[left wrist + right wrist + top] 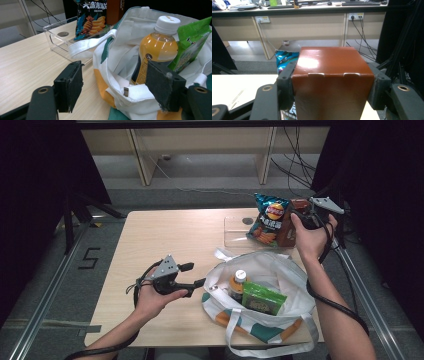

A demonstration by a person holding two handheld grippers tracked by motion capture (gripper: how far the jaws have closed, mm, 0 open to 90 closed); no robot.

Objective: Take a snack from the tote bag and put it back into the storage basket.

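worry is the right gripper (332,85) clamping that brown box (332,75) is probably nudging the chip bag (268,217) over, while the left gripper (120,87), jaws apart, is snagging the tote bag (130,100).

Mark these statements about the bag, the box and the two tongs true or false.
1. The right tongs grip a brown box. True.
2. The left tongs are clamped on the tote bag. False: they stand open, pads apart at the bag's rim.
3. An orange drink bottle stands in the bag. True.
4. The chip bag lies inside the tote. False: it stands in the clear tray.
5. A green packet is in the tote. True.
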